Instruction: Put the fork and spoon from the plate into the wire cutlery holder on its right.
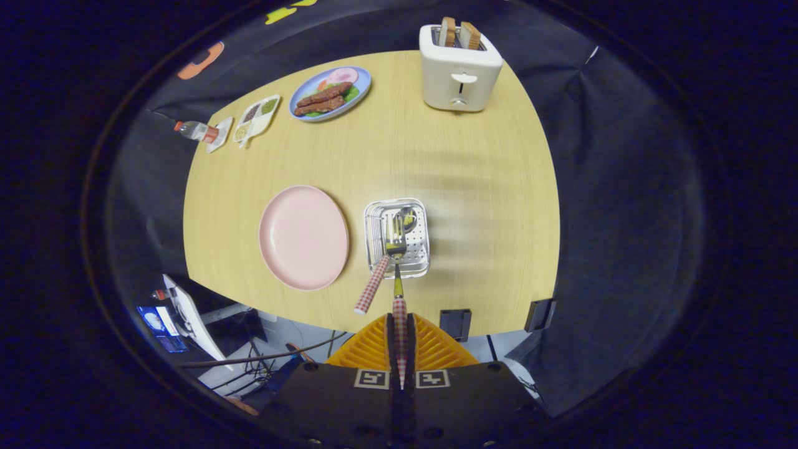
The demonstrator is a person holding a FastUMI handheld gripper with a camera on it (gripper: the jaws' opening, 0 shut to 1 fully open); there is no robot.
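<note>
Gripper (399, 324) fingers closed tight on the checked handle of one utensil (398, 284), its head down inside the wire cutlery holder (419, 240); fork or spoon, cannot tell which. A second checked-handled utensil (373, 288) leans in the holder, handle sticking out toward the pink plate (303, 237); plate bare, just left of holder. Beyond: toaster (459, 73), blue food plate (331, 93).
</note>
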